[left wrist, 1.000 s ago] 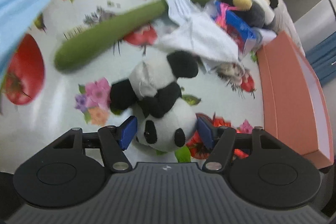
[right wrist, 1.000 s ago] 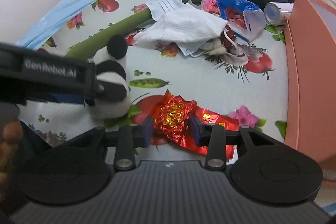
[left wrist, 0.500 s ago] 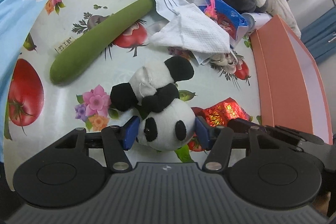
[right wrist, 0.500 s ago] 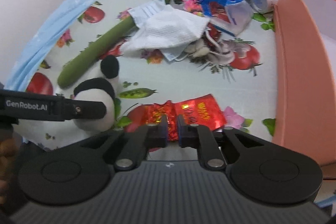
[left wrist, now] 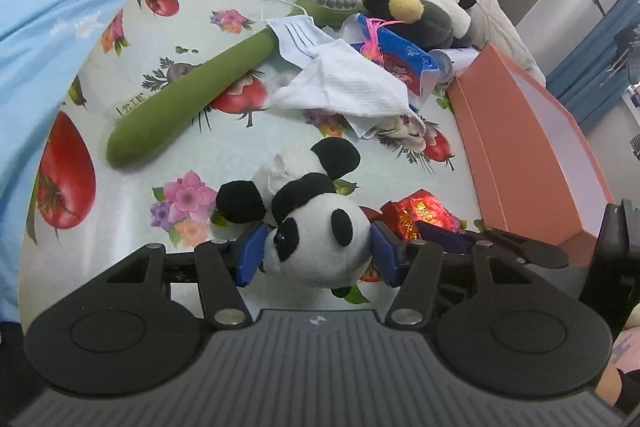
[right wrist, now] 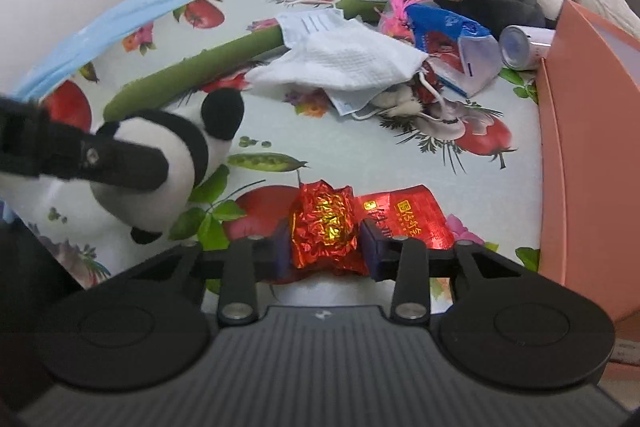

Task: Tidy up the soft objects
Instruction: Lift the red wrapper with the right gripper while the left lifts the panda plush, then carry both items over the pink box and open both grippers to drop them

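Note:
A black-and-white panda plush (left wrist: 320, 227) is clamped by its head between the blue pads of my left gripper (left wrist: 318, 253), body pointing away. In the right wrist view the panda (right wrist: 160, 163) sits at the left behind one of the left gripper's black fingers (right wrist: 112, 163). My right gripper (right wrist: 324, 251) straddles the crumpled end of a red foil packet (right wrist: 322, 223) lying on the flowered tablecloth. Its jaws are opening, and a thin gap shows at the right pad. The packet (left wrist: 420, 211) also shows to the right of the panda.
An orange box (right wrist: 580, 147) lines the right side. Behind lie a long green soft stick (left wrist: 192, 99), a white cloth (left wrist: 348, 83) over a face mask, a blue bag, a can (right wrist: 520, 47) and a dark plush with yellow ears (left wrist: 420, 15). A blue sheet (left wrist: 48, 27) covers the left.
The right gripper pinched the red foil packet narrow, then widened again, leaving that end bunched up. The left gripper kept its hold on the panda, rose a little and rolled.

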Demonstrator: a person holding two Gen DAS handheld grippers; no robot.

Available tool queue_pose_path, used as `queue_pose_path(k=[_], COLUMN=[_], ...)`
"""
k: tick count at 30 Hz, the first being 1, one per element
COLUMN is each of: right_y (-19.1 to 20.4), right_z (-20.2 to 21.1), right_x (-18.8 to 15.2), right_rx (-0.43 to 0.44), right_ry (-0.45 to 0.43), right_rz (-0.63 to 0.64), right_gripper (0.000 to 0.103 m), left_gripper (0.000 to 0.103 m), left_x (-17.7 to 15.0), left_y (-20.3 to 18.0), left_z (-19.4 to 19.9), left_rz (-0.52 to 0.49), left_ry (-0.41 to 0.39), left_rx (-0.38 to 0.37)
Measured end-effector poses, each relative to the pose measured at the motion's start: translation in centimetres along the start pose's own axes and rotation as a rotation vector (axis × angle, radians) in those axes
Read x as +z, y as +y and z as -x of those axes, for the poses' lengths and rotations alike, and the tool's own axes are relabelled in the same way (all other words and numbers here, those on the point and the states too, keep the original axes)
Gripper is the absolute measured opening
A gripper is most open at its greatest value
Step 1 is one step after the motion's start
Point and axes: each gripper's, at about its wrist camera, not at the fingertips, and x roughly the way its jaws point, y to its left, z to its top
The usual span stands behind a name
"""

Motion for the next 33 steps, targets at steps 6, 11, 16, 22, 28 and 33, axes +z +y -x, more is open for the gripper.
queue_pose_path(k=[6, 11, 16, 22, 28, 33], right_y=[-1.0, -2.0, -2.3, -2.4, -2.5, -3.5], right_z=[3.3, 7.5, 12.5, 17.6, 21.1, 23.0], right_x=[0.8, 2.0, 2.8, 3.1, 3.2, 2.9], right_rx=[-0.025, -0.038, -0.027, -0.016, -0.039, -0.081], right_ry=[-0.051, -0.116, -0.193, -0.255, -0.305, -0.326], right_rz=[-0.042, -0.086, -0.129, -0.171, -0.179, -0.202], right_gripper=[0.038, 0.039, 0.039, 0.039, 0.039, 0.039], left_gripper=[0.061, 0.061, 0.061, 0.061, 0.061, 0.061], left_x=[-0.6, -0.4, 0.1, 0.4, 0.0, -0.4], left_y=[-1.2, -3.0, -5.4, -8.0, -10.3, -12.5], left_z=[0.9, 2.4, 4.9, 8.7, 11.7, 13.3], left_rz=[-0.007, -0.027, -0.073, -0.115, -0.145, -0.184], left_ry=[-0.024, -0.059, -0.100, -0.147, -0.173, -0.188], left_rx=[0.003, -0.026, -0.053, -0.091, -0.135, -0.180])
